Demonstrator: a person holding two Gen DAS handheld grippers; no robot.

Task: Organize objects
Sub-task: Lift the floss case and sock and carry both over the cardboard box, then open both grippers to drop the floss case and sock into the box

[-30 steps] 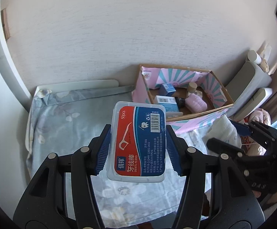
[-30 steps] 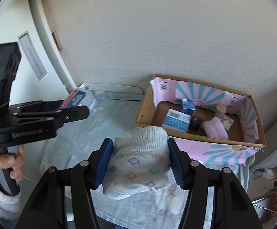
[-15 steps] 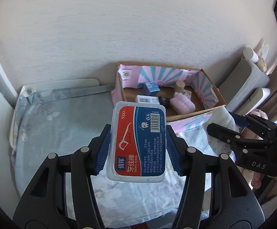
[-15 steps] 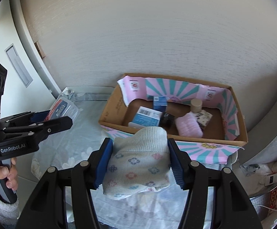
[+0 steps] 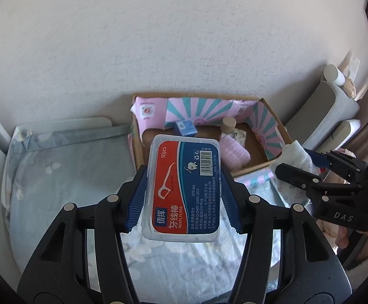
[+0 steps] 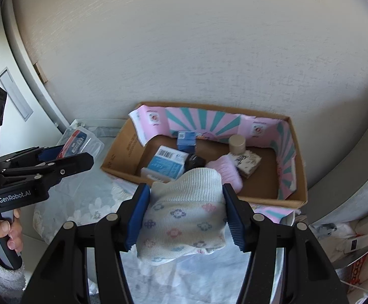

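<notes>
My left gripper (image 5: 184, 192) is shut on a clear dental floss box (image 5: 184, 190) with a red and blue label, held in the air in front of the cardboard box (image 5: 272, 116). The floss box also shows in the right wrist view (image 6: 78, 144). My right gripper (image 6: 185, 212) is shut on a rolled white knitted sock (image 6: 184, 217) with small flower patterns, just before the cardboard box's (image 6: 295, 157) near rim. The sock shows at the right in the left wrist view (image 5: 295, 157).
The cardboard box, lined with pink and teal paper, holds a small blue box (image 6: 186, 138), a light blue carton (image 6: 167, 163), a pink item (image 6: 225, 168), a beige cap (image 6: 237, 143) and a dark item (image 6: 195, 162). A floral cloth (image 5: 64, 167) covers the table. The wall is right behind.
Both grippers have moved toward the cardboard box with their loads still held. The box now looks larger and more centred in both views.
</notes>
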